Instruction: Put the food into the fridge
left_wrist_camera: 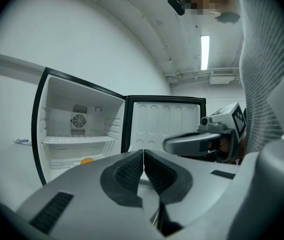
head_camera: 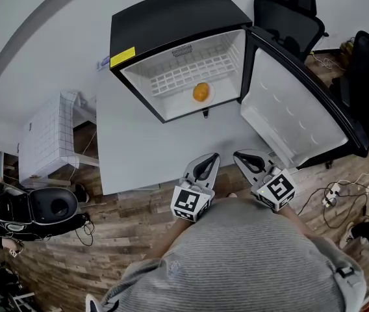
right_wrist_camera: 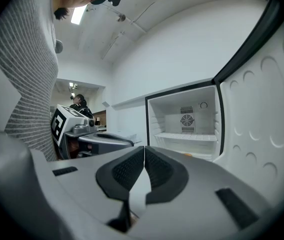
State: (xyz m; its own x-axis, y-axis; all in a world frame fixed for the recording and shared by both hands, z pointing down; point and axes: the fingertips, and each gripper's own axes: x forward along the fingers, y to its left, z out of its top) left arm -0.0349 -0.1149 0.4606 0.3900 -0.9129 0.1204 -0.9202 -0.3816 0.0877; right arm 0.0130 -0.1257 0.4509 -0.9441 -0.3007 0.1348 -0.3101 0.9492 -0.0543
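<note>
Fridge [head_camera: 171,15] on grey table [head_camera: 139,155], wooden floor [head_camera: 116,242]

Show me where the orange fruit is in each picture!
Head view: the orange fruit lies inside the fridge, upper middle of the picture.
Left gripper view: lower left, low inside the fridge.
Right gripper view: only a sliver peeks over the right claw, right of centre.
Shared landmark: the open fridge door, right of the fruit in every view.
</note>
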